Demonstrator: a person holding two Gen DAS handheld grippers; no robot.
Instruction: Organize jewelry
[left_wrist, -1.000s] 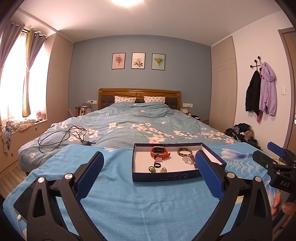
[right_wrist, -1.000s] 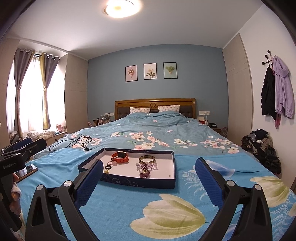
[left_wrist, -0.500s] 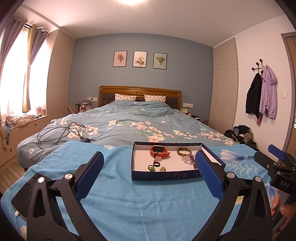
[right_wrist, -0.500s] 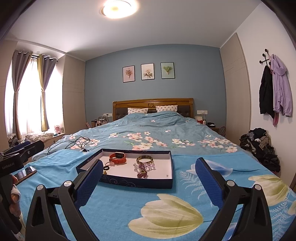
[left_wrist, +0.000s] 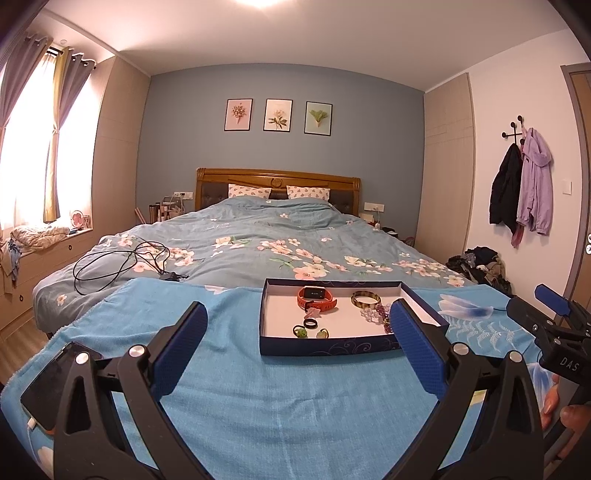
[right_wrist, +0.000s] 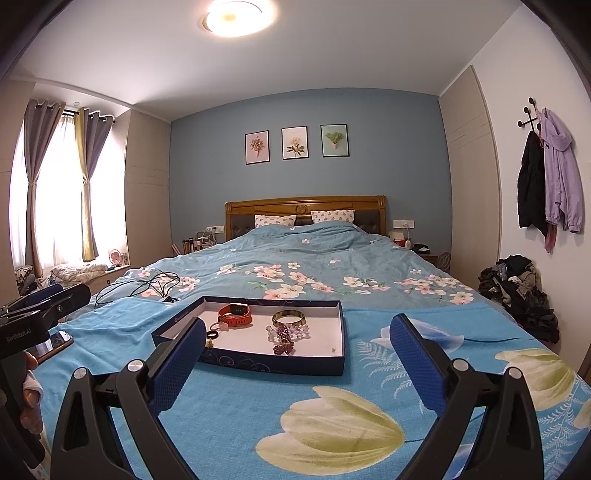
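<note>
Left wrist view has the left gripper (left_wrist: 297, 345) spread wide and empty above the blue towel (left_wrist: 236, 387), with the navy tray (left_wrist: 332, 347) just ahead and nothing blocking it. Inside sit an orange watch (left_wrist: 317, 296), a gold bangle (left_wrist: 365, 298), purple beads (left_wrist: 378, 315) and a few rings (left_wrist: 309, 324). A phone (left_wrist: 50, 384) lies off left, a black cable (left_wrist: 122, 260) further back. The right gripper (right_wrist: 297, 345) is wide open too, holding nothing.
</note>
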